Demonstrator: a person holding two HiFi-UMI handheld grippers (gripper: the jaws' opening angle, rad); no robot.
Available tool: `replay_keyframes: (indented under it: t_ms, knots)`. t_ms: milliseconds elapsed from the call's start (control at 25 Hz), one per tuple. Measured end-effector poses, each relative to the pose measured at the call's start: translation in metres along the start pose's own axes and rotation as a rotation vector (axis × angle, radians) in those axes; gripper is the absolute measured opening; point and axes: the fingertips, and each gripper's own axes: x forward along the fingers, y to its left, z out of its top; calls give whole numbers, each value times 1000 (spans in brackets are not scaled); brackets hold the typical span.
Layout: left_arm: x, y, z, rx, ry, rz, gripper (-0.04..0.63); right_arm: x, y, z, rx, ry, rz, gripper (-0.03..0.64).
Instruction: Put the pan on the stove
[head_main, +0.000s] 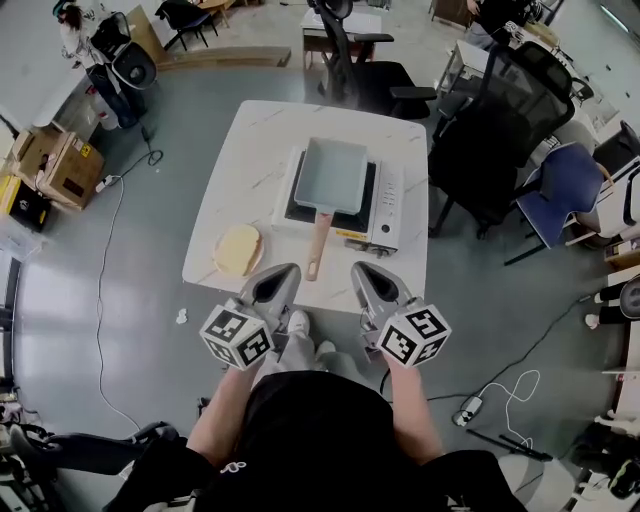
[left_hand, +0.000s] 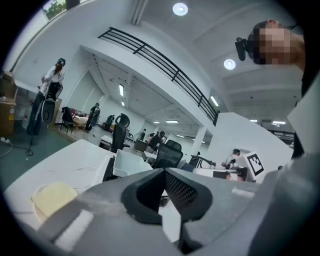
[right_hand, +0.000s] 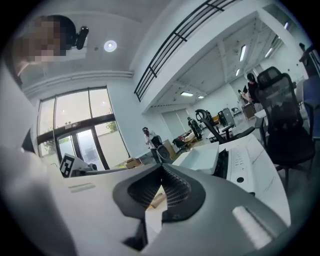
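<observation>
Ahead of both claws stood the white table (head_main: 225, 190), and on it, straight beyond the gap between them, sat the stove (head_main: 388, 205). The pan (head_main: 333, 172), pale and rectangular, already rested on the stove's dark top, so the task looked done or nearly so. Its long axis ran toward the claws. The wooden handle (head_main: 318, 243) stuck out over the stove's near edge and ended just ahead of the left claw (head_main: 288, 272), slightly to that claw's right. The right claw (head_main: 365, 270) lay somewhat farther from the handle's tip, on its other side. By my reading, the left claw was the nearer one for any further nudge of the pan. A flat yellow round (head_main: 238, 249) lay on the table just ahead and to the left of the left claw. Both claws were closed tight with nothing between the jaws, the pads meeting in each gripper view, and neither touched anything on the table.
</observation>
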Motion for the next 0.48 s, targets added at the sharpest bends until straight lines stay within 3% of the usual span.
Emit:
replay_keyframes:
  t_ms: [240,480]
  knots:
    - [1,-10,5,67,-11,85,2,-20,-7,11,-64,-60,-123,-12]
    - [3,-19,8,98,-30,115,2,-29,-2,14,-148,-78,-170,-12]
